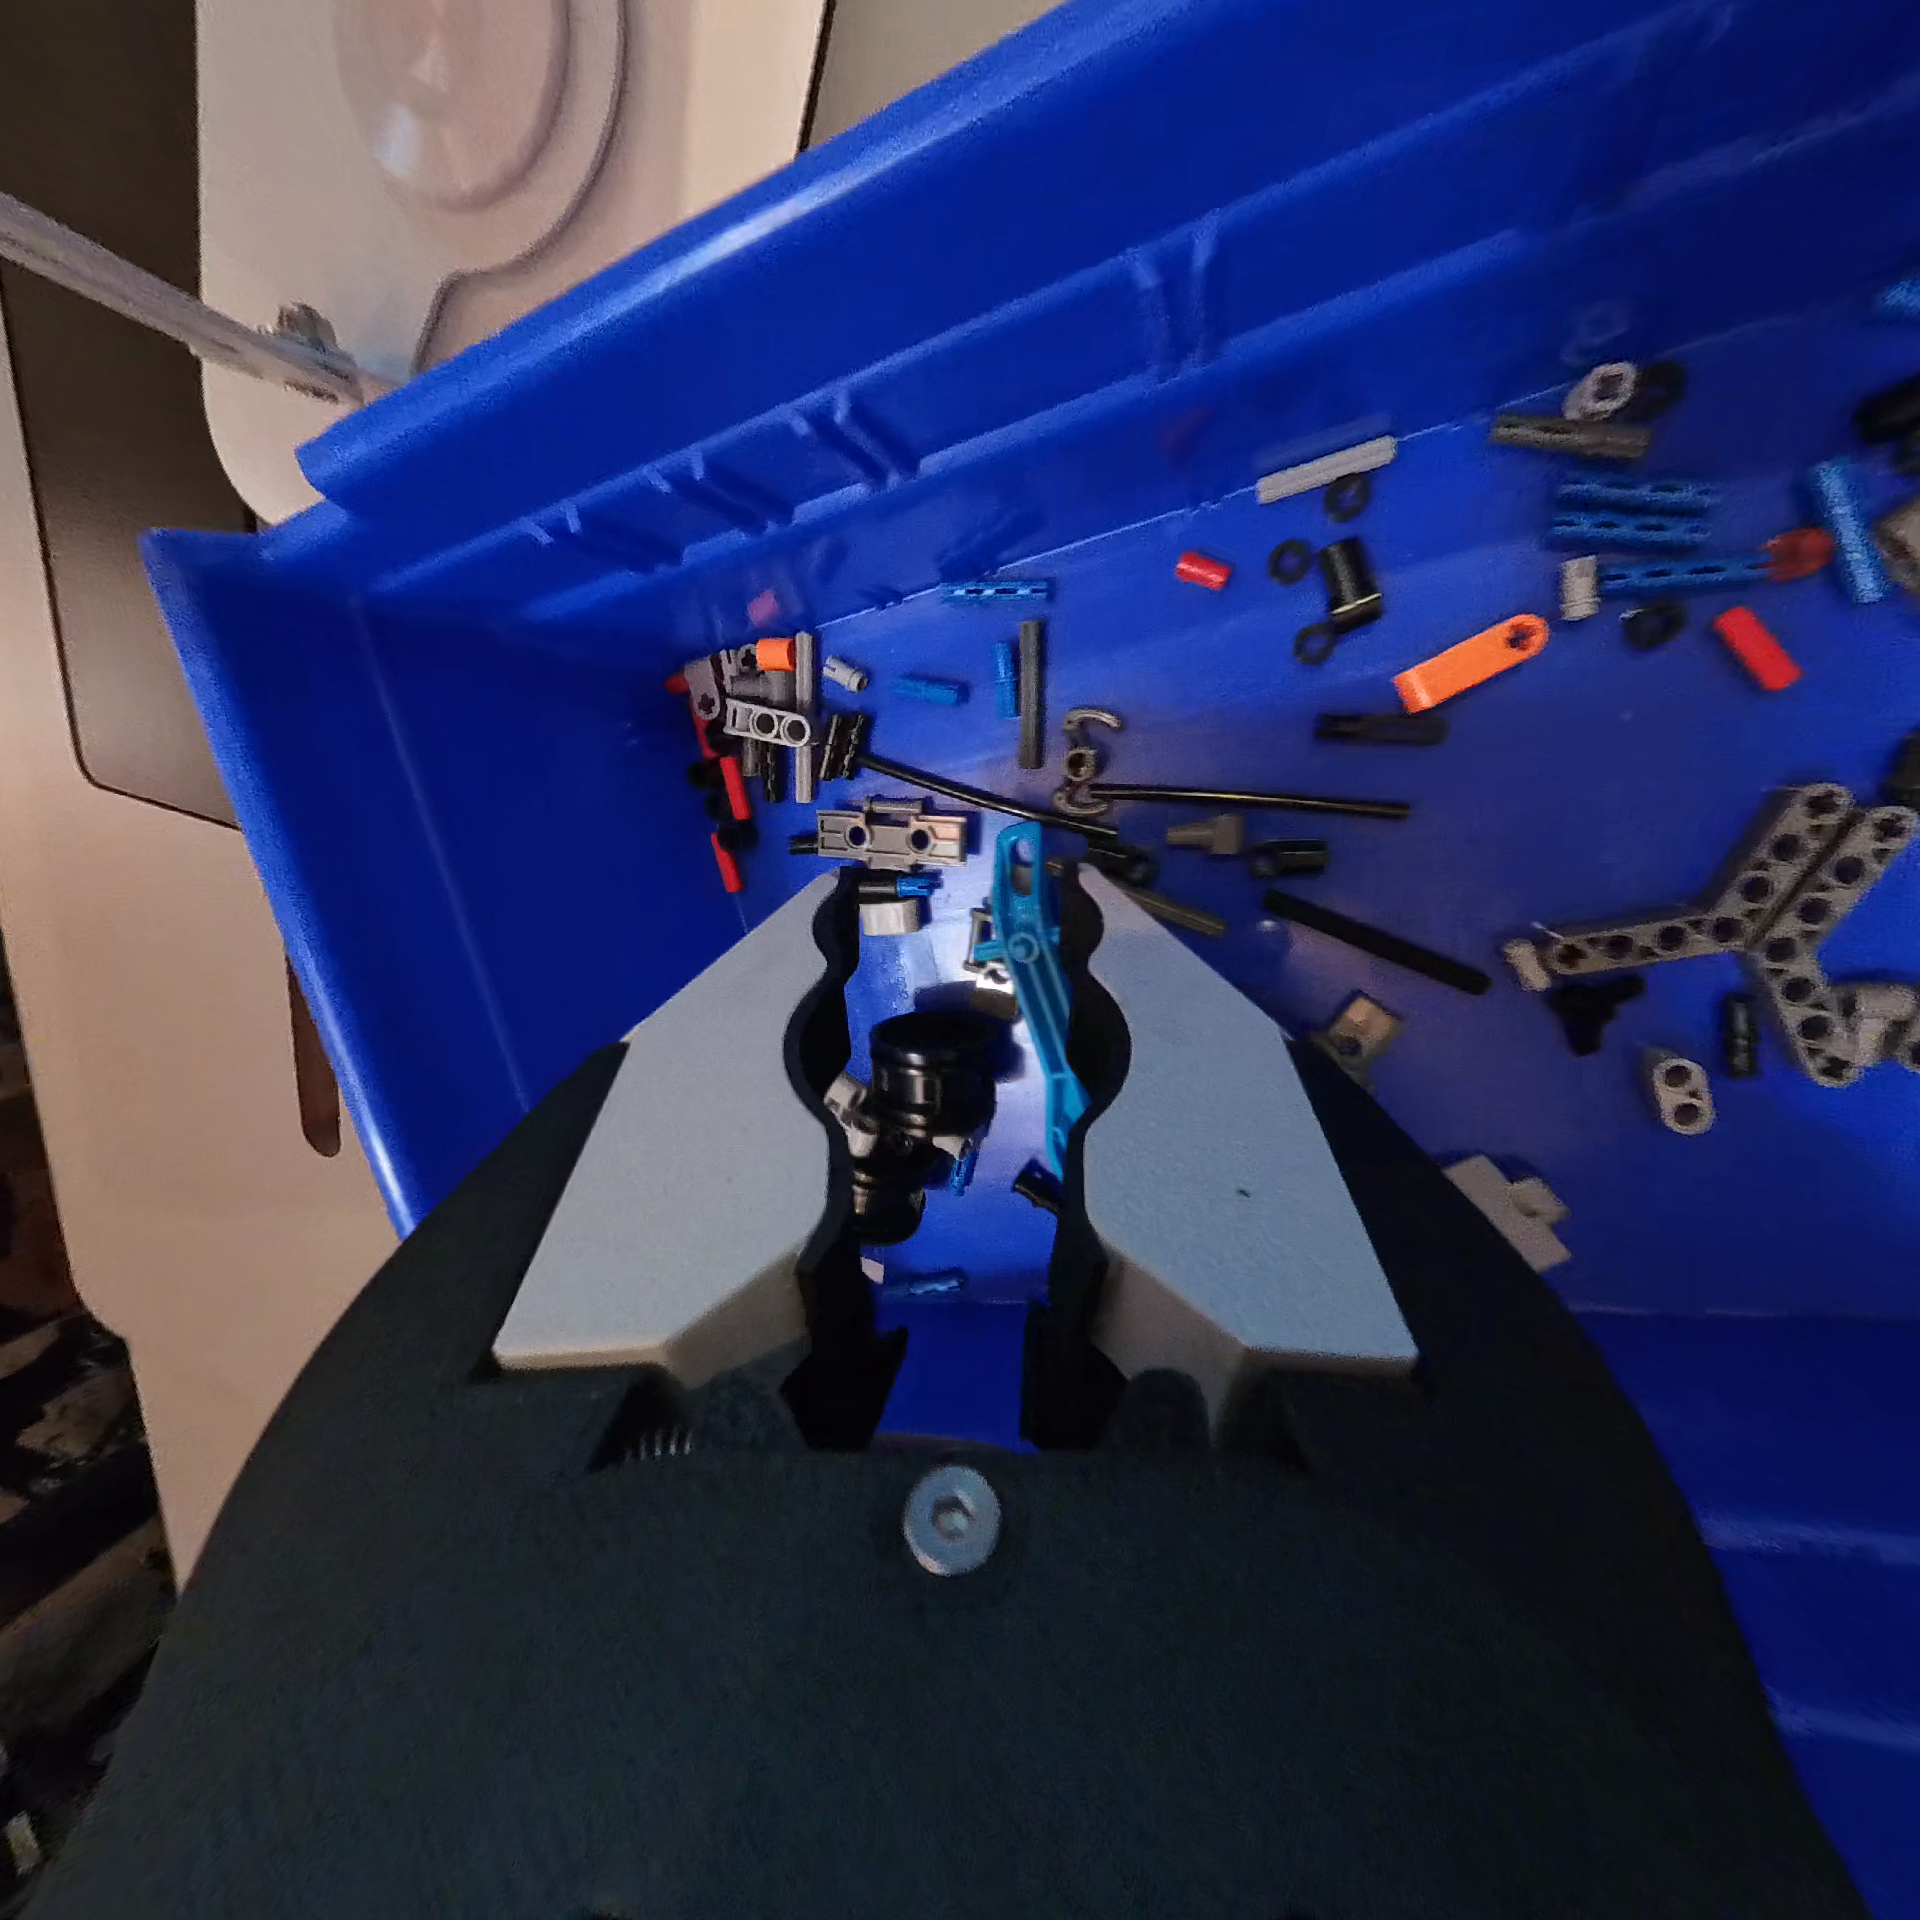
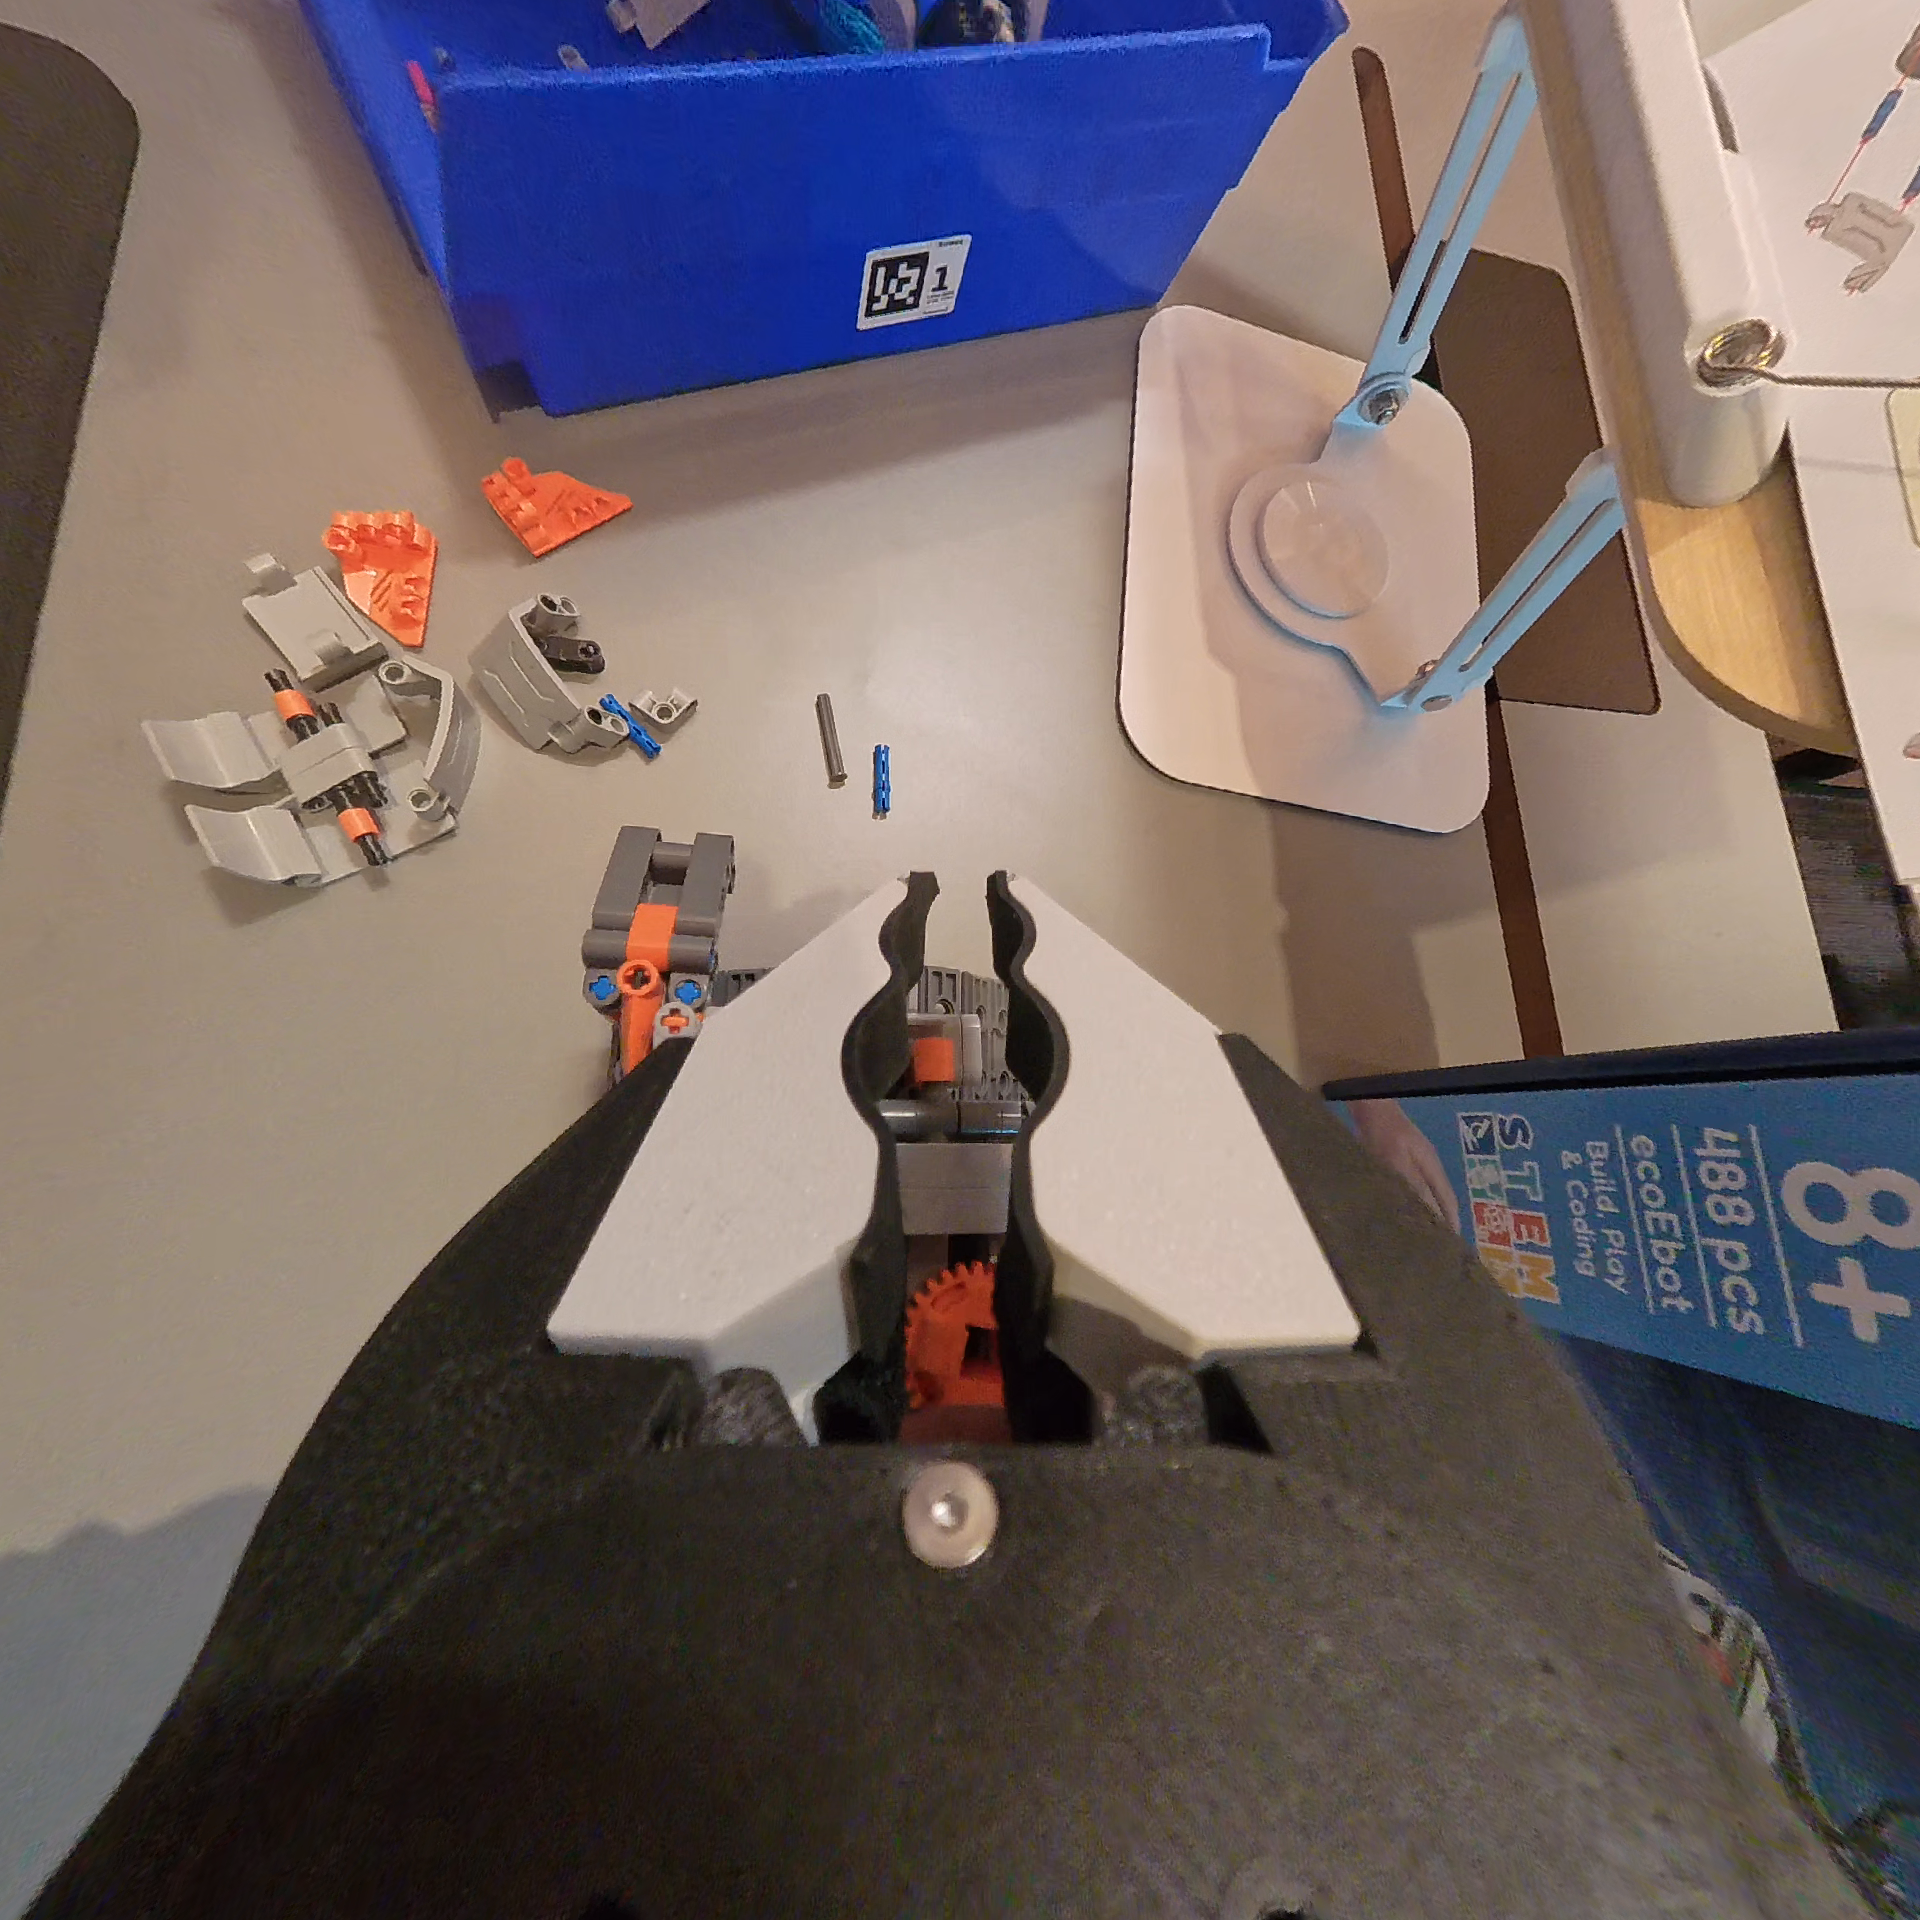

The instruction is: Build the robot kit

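Observation:
In the left wrist view my left gripper point(image 1: 958, 883) is open, down inside a blue bin point(image 1: 582, 852) near its corner. A black cylindrical part point(image 1: 925, 1081) lies between the jaws without being clamped. A light-blue thin beam point(image 1: 1034, 997) lies along the right finger point(image 1: 1195, 1122). Several small grey, black, red and blue parts point(image 1: 769, 717) lie just ahead. In the right wrist view my right gripper point(image 2: 958, 883) is shut on a grey and orange brick assembly point(image 2: 660, 935) with an orange gear point(image 2: 945, 1340), held low over the beige table point(image 2: 935, 582).
Ahead of the right gripper lie a dark axle point(image 2: 829, 740) and a blue pin point(image 2: 881, 779). Orange panels point(image 2: 551, 504) and a grey sub-assembly point(image 2: 322, 758) lie left. The blue bin point(image 2: 831, 208) stands behind, a white stand base point(image 2: 1226, 727) right, a blue box point(image 2: 1662, 1226) near right. Left tips to right tips: about 35 centimeters. To reach the blue pin point(image 2: 881, 779) in a straight line is about 15 centimeters for my right fingers, about 25 centimeters for my left.

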Demonstrator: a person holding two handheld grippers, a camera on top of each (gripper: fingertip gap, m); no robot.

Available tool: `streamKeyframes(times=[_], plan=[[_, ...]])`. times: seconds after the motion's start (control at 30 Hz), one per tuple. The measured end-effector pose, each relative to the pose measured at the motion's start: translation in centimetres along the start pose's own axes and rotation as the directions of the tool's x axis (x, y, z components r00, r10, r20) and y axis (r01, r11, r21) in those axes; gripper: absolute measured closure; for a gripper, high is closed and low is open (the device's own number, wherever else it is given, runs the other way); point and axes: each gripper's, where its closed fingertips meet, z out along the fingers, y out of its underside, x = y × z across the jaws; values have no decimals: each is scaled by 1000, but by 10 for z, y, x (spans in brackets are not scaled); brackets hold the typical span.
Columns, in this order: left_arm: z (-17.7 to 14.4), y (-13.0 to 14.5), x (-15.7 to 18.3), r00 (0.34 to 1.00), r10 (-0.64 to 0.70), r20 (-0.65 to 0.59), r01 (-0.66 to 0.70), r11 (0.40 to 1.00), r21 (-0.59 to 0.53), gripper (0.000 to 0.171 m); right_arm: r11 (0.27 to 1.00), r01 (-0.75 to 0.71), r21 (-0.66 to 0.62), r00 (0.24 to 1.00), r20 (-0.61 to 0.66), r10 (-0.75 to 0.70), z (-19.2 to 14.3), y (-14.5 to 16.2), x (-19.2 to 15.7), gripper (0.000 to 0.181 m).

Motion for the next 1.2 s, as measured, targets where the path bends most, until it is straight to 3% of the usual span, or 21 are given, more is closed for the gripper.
streamKeyframes(times=[0.37, 0.53, 1.0, 1.13, 1.2], plan=[[42, -13, -36, 994, -8, 111, 11, 1000, -23, 138, 1000, -9, -2, 1000, 4, 9, 2, 3, 1, 172], [57, -8, -47, 983, -122, 135, 130, 990, -51, 155, 1000, -10, 0, 1000, 5, 10, 2, 3, 1, 172], [50, -7, -36, 989, -115, 88, 119, 992, -40, 171, 1000, -12, -2, 1000, 4, 12, 2, 4, 2, 171], [36, 7, -11, 995, -98, -21, 95, 989, -115, 171, 1000, -16, -2, 1000, 3, 16, 2, 5, 3, 172], [34, 9, -15, 997, -68, 23, 70, 990, -123, 171, 1000, -17, -2, 1000, 2, 17, 2, 5, 3, 172]])
